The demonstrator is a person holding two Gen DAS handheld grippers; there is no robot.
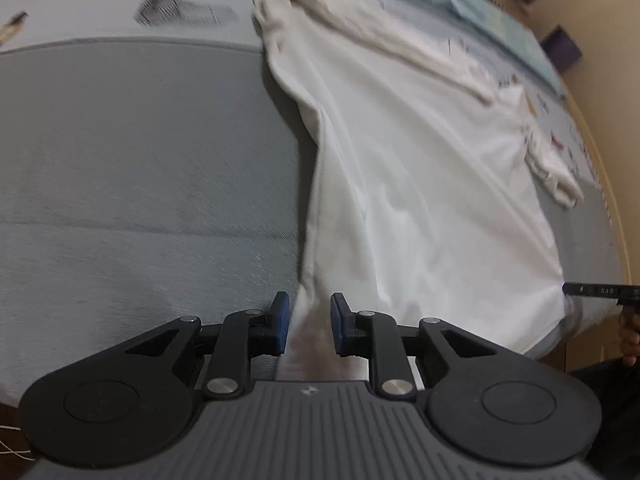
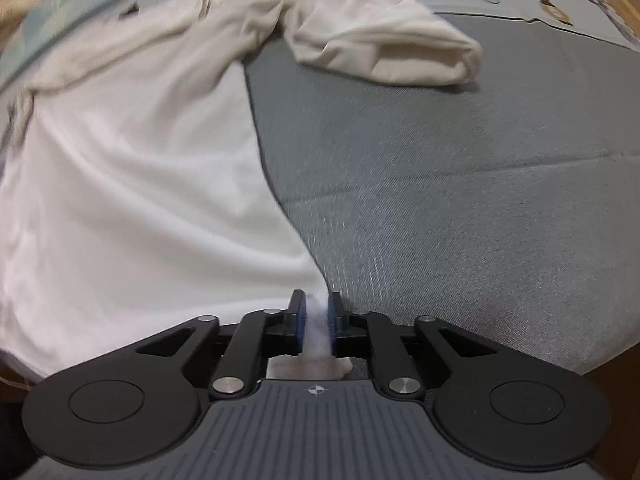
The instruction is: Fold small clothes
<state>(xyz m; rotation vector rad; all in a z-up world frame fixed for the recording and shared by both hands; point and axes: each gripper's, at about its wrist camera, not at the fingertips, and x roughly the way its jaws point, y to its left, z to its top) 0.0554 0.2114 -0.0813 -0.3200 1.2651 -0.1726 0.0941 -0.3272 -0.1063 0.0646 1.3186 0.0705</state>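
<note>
A white long-sleeved shirt lies spread on a grey bed cover, which carries a paler printed strip along its far side. In the left wrist view, a broad stretch of bare grey cover lies open to the left of the shirt, while on the right the shirt reaches nearly to the bed's near corner, where a tan wall curves past. In the right wrist view, bare grey cover fills the right half and the bed's edge drops away at lower right. The left gripper points steeply down at the shirt's near left corner; its jaws stand a little apart, the hem cloth lies in the gap between them, and the blue pads do not visibly press on it. The right gripper is at the shirt's near right corner, its jaws closer together with a bunch of white cloth filling the gap; whether they press on it cannot be told. The shirt's long axis runs away from both grippers, hem nearest and collar end farthest. One sleeve lies bent outward across the grey cover at the far right, cuff pointing right; the other sleeve lies folded across the upper chest.
</note>
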